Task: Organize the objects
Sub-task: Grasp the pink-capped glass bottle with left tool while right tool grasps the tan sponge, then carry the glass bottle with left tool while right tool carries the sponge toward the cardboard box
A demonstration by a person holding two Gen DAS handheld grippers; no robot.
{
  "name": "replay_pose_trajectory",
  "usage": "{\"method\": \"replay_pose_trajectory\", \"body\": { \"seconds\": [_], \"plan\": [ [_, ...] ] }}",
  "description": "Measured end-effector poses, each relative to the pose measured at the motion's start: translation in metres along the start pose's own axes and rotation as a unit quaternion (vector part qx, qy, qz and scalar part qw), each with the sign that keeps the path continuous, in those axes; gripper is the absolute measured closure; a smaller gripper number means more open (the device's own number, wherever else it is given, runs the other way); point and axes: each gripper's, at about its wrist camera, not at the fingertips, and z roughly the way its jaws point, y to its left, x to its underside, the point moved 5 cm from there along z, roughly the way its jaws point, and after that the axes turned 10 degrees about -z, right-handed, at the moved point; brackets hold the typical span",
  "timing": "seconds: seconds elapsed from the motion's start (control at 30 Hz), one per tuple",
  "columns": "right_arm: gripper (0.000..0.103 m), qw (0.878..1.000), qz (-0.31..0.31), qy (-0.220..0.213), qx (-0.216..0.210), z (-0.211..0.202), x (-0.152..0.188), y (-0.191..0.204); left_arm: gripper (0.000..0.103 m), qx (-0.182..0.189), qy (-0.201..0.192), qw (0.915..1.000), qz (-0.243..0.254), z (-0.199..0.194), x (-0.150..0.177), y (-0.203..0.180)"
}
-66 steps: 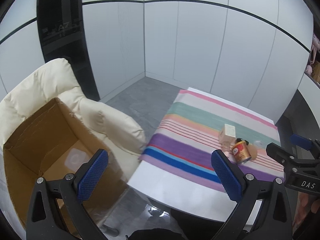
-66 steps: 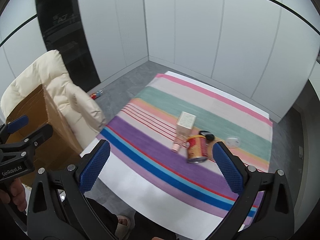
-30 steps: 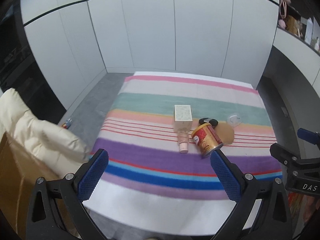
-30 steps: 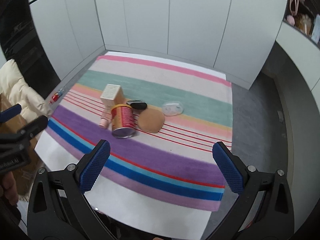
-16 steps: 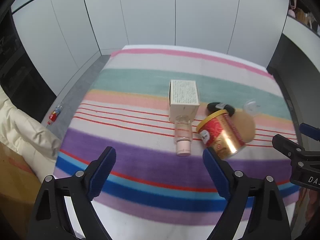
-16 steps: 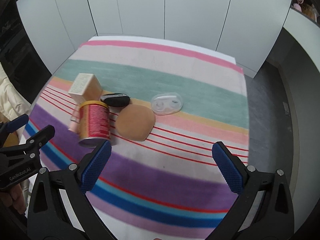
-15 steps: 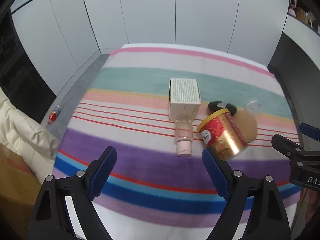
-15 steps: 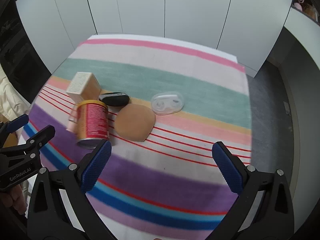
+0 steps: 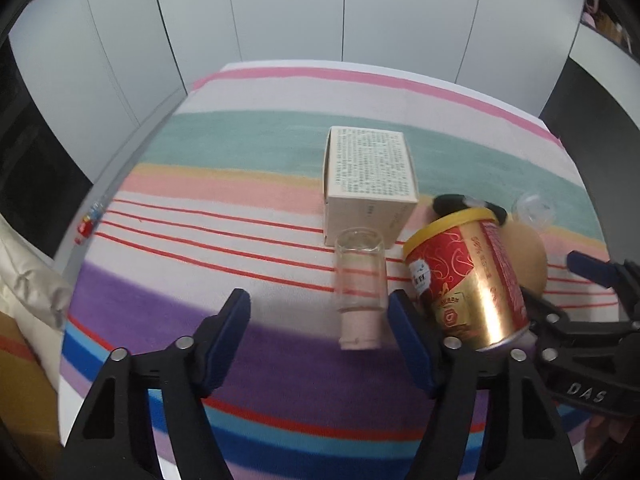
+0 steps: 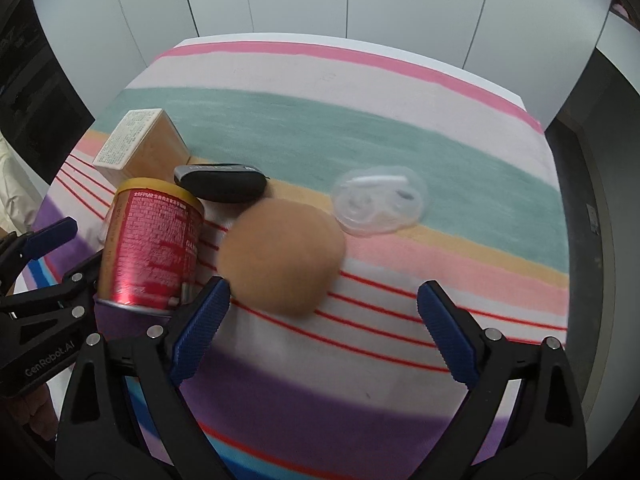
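Nearest the lens, left view: left tongs (image 9: pixel 318 322) stand apart with nothing clamped; jaws have just been closing in, and the gap is plainly narrower than half a second ago. Whole view has dropped closer to the table (image 9: pixel 256 364); cloth stripes fill the frame where wall and floor showed a second ago. Bottle (image 9: pixel 360 292) lies on its side, clear body toward the box (image 9: pixel 370 178), pale pink cap toward the camera. It sits just ahead of the tongs and toward the right pad, not yet between the pads. Judgement: left side is lining up on the bottle as first pick; grasp not yet made.

Right view: right tongs (image 10: pixel 324 310) also apart and empty, jaws just closed in a little, still wide. Tan pad (image 10: pixel 282 254), round and soft-looking, lies just beyond the left pad, off-centre. Can (image 10: pixel 150 242), red and gold with yellow rim, lies on its side touching or nearly touching the tan pad. Judgement: right target is probably the tan pad, but the can is equally near; cannot tell which.

Further back: black case (image 10: pixel 220 182) behind the can, clear shell (image 10: pixel 378 200) apart to the right. All items remain clustered mid-table, nothing sorted yet.
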Motion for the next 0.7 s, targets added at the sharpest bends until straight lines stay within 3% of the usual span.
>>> {"method": "replay_pose_trajectory", "body": {
  "seconds": [0.3,0.4,0.43,0.7],
  "plan": [
    [0.007,1.000,-0.006,-0.008,0.010,0.013,-0.011,0.010,0.050,0.015,-0.006,0.9994,0.030,0.012,-0.007,0.000],
    [0.024,1.000,-0.014,-0.019,0.010,0.010,-0.011,0.015,0.074,0.020,-0.007,0.9992,0.035,0.010,-0.006,-0.003],
    [0.030,1.000,-0.018,-0.021,0.009,0.008,-0.011,0.017,0.075,0.022,-0.003,0.9991,0.036,0.010,-0.006,-0.004],
    [0.036,1.000,-0.021,-0.010,-0.002,0.000,-0.009,0.026,0.075,0.031,0.006,0.9991,0.027,-0.003,-0.001,-0.008]
  ]
}}
